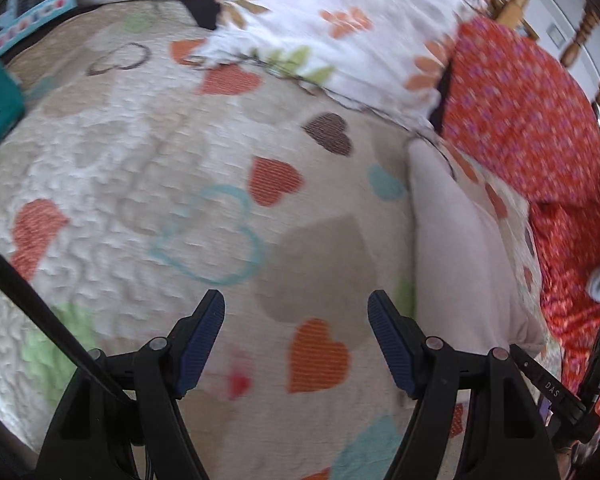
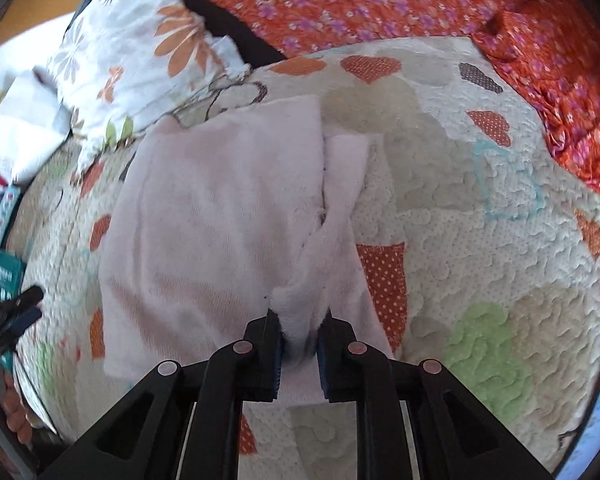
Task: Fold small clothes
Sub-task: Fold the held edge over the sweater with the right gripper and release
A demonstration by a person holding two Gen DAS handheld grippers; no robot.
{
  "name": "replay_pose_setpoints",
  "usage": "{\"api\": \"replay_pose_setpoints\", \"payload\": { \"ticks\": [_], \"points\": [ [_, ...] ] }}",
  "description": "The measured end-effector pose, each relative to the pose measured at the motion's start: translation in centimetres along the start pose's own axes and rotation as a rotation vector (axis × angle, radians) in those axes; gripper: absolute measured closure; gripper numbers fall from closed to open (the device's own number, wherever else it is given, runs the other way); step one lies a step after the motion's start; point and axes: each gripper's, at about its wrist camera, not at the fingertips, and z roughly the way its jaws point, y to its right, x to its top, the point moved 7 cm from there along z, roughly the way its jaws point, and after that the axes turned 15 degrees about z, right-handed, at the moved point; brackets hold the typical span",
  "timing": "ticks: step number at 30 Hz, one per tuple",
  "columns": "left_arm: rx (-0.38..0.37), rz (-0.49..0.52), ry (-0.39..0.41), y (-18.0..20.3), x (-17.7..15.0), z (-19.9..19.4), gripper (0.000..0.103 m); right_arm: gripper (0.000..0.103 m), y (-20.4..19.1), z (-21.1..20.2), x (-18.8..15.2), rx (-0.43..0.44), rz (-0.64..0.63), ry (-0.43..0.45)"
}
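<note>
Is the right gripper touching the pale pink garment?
Touching. In the right wrist view, the right gripper has its jaws closed on a bunched fold of the pale pink garment.

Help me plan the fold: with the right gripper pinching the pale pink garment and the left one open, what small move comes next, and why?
Probably carry the pinched edge across. The right gripper is shut on a bunched edge of the pale pink garment, which otherwise lies flat on the heart quilt. The left gripper is open over bare quilt, holding nothing, so it could pin the far side.
</note>
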Motion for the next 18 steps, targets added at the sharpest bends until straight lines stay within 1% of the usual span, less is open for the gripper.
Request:
{"api": "replay_pose_setpoints", "payload": {
  "ticks": [3, 5, 7, 8, 9, 10, 11, 13, 15, 17, 18],
  "points": [
    [-0.04, 0.026, -0.008, 2.0, 0.5, 0.8, 0.03, 0.088, 0.7, -0.1, -0.8, -0.004, -0.024, -0.025],
    [-0.076, 0.034, -0.017, 3.4, 0.9, 1.5, 0.03, 0.087, 1.2, -0.9, -1.0, 0.019, -0.004, -0.037],
    [-0.109, 0.033, -0.027, 4.3, 1.2, 2.2, 0.029, 0.083, 1.6, -2.5, -0.1, 0.1, 0.049, -0.024],
    [-0.124, 0.032, -0.031, 4.7, 1.4, 2.5, 0.027, 0.078, 1.9, -3.5, 0.7, 0.156, 0.088, -0.005],
    [-0.139, 0.029, -0.035, 5.1, 1.5, 2.8, 0.025, 0.061, 2.3, -4.1, 1.7, 0.185, 0.122, 0.014],
    [-0.157, 0.024, -0.038, 5.6, 1.7, 3.2, 0.024, 0.04, 2.6, -4.3, 2.7, 0.198, 0.15, 0.034],
    [-0.18, 0.02, -0.039, 6.1, 1.8, 3.7, 0.023, 0.033, 3.0, -4.1, 3.6, 0.203, 0.172, 0.049],
    [-0.217, 0.018, -0.041, 7.1, 2.0, 4.6, 0.022, 0.031, 3.7, -2.7, 5.3, 0.213, 0.223, 0.045],
    [-0.239, 0.025, -0.047, 8.1, 2.1, 5.8, 0.02, 0.031, 4.4, 0.4, 6.5, 0.229, 0.289, -0.009],
    [-0.243, 0.03, -0.043, 8.7, 2.1, 6.8, 0.017, 0.031, 4.8, 3.1, 6.9, 0.244, 0.345, -0.054],
    [-0.249, 0.028, -0.042, 8.9, 2.1, 7.2, 0.016, 0.031, 4.7, 4.3, 6.9, 0.269, 0.36, -0.076]
  ]
}}
